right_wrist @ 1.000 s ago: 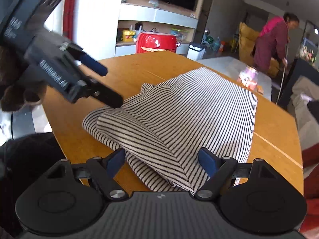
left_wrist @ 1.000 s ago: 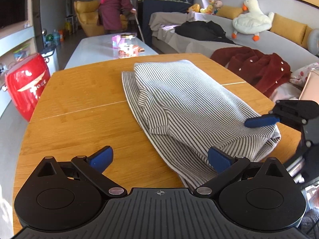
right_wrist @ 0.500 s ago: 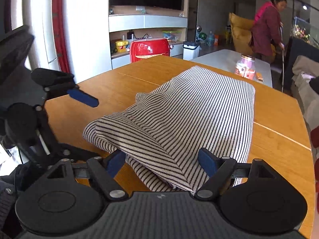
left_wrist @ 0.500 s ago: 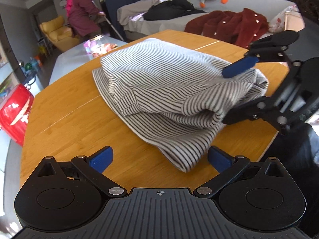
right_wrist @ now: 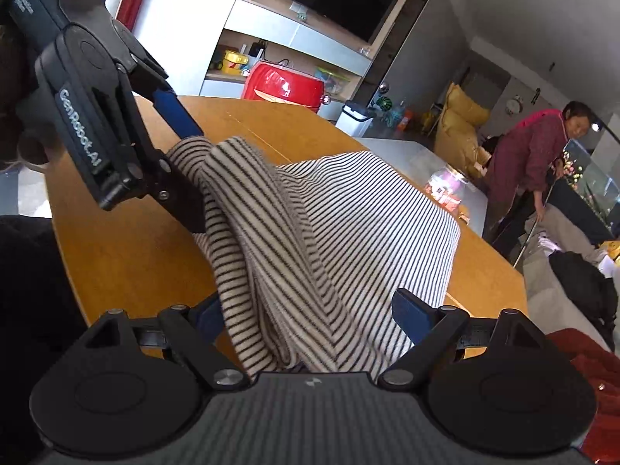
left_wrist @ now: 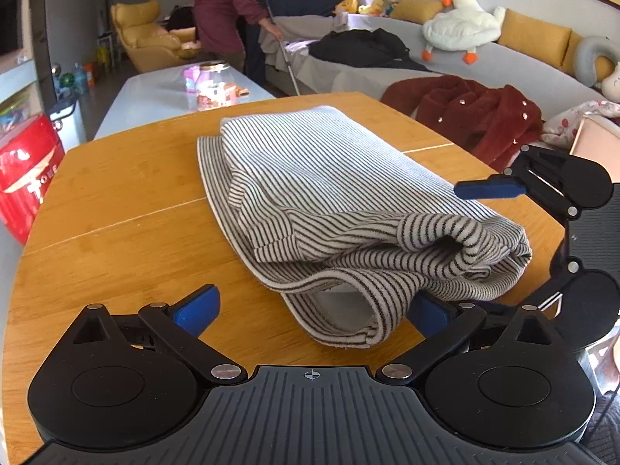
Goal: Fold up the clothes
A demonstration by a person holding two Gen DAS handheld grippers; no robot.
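Note:
A folded black-and-white striped garment (left_wrist: 333,193) lies on the round wooden table (left_wrist: 116,201). My left gripper (left_wrist: 310,308) is open, its jaws spread around the garment's near folded end. My right gripper (right_wrist: 310,314) is open too, with the garment's near edge bunched between its jaws and pushed back to its body. In the right wrist view the garment (right_wrist: 348,224) rises in a hump, and the left gripper (right_wrist: 186,178) straddles its left end. In the left wrist view the right gripper (left_wrist: 500,232) straddles the garment's right end.
A red appliance (left_wrist: 23,170) stands left of the table. A red coat (left_wrist: 476,116) lies on the grey sofa (left_wrist: 503,66) to the right. A white low table (left_wrist: 166,93) with a jar is behind. A person (right_wrist: 538,166) stands further back.
Both grippers have moved in onto the garment's near end. The near edge has bunched up and lifted into a hump between them. Both stay open.

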